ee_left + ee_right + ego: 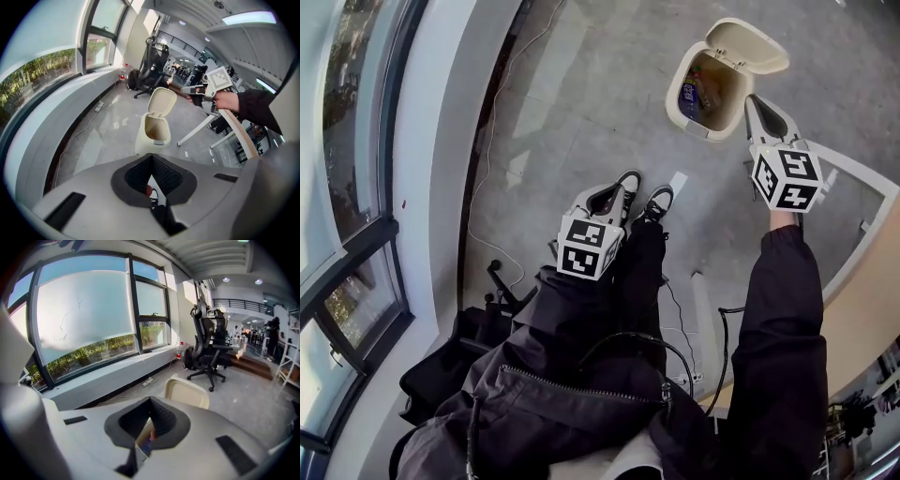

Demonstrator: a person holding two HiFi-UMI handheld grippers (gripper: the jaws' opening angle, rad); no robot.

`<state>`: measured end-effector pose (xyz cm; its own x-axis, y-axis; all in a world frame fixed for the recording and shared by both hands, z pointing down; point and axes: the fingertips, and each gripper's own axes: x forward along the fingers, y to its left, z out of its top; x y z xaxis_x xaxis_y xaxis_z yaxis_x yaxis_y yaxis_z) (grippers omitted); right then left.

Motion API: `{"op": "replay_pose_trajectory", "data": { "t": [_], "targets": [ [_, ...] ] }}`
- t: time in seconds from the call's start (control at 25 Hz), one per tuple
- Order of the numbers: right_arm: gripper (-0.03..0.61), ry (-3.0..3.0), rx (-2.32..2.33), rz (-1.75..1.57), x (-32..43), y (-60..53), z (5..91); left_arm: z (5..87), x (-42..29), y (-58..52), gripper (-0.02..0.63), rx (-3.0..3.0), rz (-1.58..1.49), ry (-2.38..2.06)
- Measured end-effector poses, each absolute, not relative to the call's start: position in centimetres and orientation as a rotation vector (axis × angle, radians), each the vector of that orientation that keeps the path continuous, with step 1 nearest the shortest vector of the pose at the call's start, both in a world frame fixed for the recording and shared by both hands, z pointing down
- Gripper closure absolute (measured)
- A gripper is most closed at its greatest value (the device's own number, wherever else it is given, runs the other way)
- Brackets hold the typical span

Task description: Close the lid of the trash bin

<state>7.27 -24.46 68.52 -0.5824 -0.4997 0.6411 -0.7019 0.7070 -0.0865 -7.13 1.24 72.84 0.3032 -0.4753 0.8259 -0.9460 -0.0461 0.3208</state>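
The cream trash bin (709, 120) stands on the floor at the upper right of the head view, its hinged lid (748, 45) tipped up and back. Coloured rubbish lies inside. My right gripper (754, 103) is shut and empty, its tips just right of the bin's rim, below the lid. Its own view shows the lid (186, 393) close behind the shut right gripper (150, 400). My left gripper (617, 192) hangs lower and nearer me, above my shoes, shut and empty. In the left gripper view, past the left gripper (151, 157), stand the bin (152, 136), the lid (161, 102) and the right gripper (188, 88).
A white table leg frame (862, 183) runs just right of the bin. A curved window wall and a floor cable (492, 141) lie to the left. A black office chair (211, 350) stands beyond the bin. Dark gear (450, 356) sits by my left leg.
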Motion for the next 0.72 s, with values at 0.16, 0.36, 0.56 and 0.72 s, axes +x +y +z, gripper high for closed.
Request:
{"op": "replay_pose_trajectory", "data": {
  "t": [0.16,0.36,0.56,0.72],
  "targets": [
    [0.574,-2.303,0.919,0.392,7.3,-29.2,69.0,73.3,-7.3,1.3,0.618,1.658,0.646,-1.309],
    [0.574,-2.261,0.903,0.346,7.2,-33.0,70.2,74.2,-7.7,1.8,0.618,1.624,0.65,-1.305],
    [0.574,-2.217,0.908,0.308,7.6,-36.0,70.7,74.5,-8.6,1.8,0.618,1.597,0.65,-1.311],
    [0.574,-2.179,0.895,0.265,8.1,-38.1,71.6,75.1,-9.0,1.6,0.618,1.575,0.644,-1.313]
  ]
}}
